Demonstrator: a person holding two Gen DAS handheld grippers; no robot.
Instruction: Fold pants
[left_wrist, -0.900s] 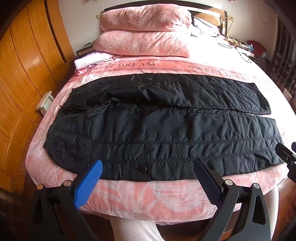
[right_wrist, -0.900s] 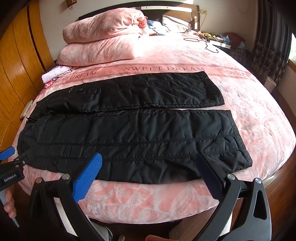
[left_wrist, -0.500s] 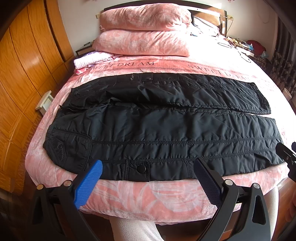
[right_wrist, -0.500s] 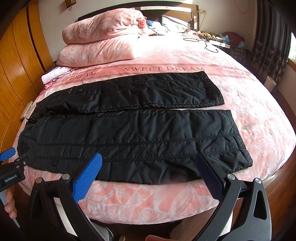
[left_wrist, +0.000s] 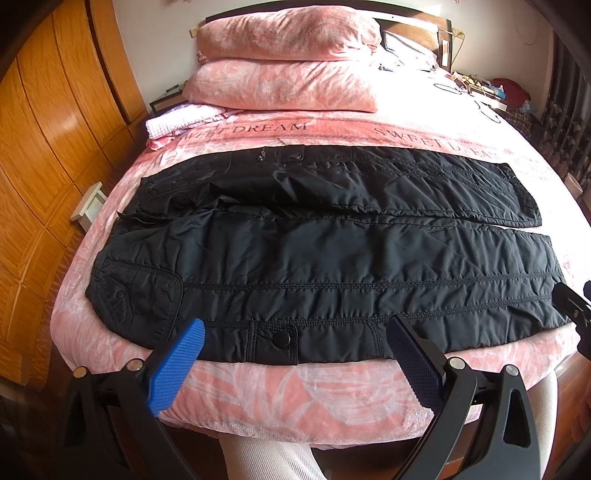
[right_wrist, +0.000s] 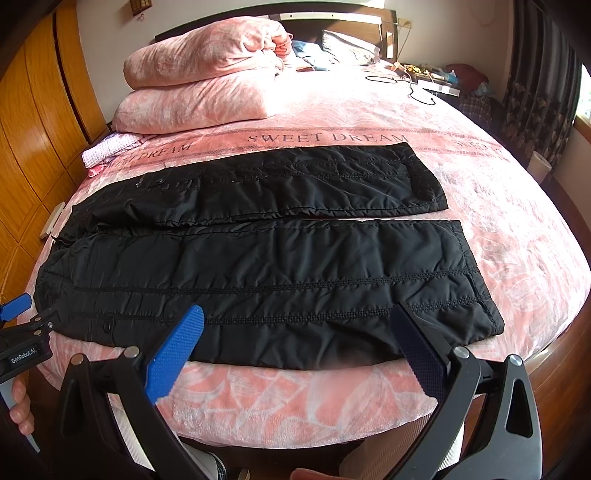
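Black quilted pants (left_wrist: 325, 251) lie flat across the pink bed, waist at the left, both legs stretched to the right, side by side. They also show in the right wrist view (right_wrist: 266, 266). My left gripper (left_wrist: 295, 354) is open and empty, hovering at the near bed edge by the waist and snap pocket. My right gripper (right_wrist: 295, 339) is open and empty, over the near leg close to its cuff (right_wrist: 476, 280). Each gripper's edge shows in the other's view.
The pink bedspread (left_wrist: 295, 391) hangs over the near edge. Two pink pillows (left_wrist: 284, 66) are stacked at the head, with a folded lilac cloth (left_wrist: 177, 122) beside them. Wooden wardrobe doors (left_wrist: 44, 147) stand to the left. Cables and clutter (right_wrist: 424, 81) lie at the far right.
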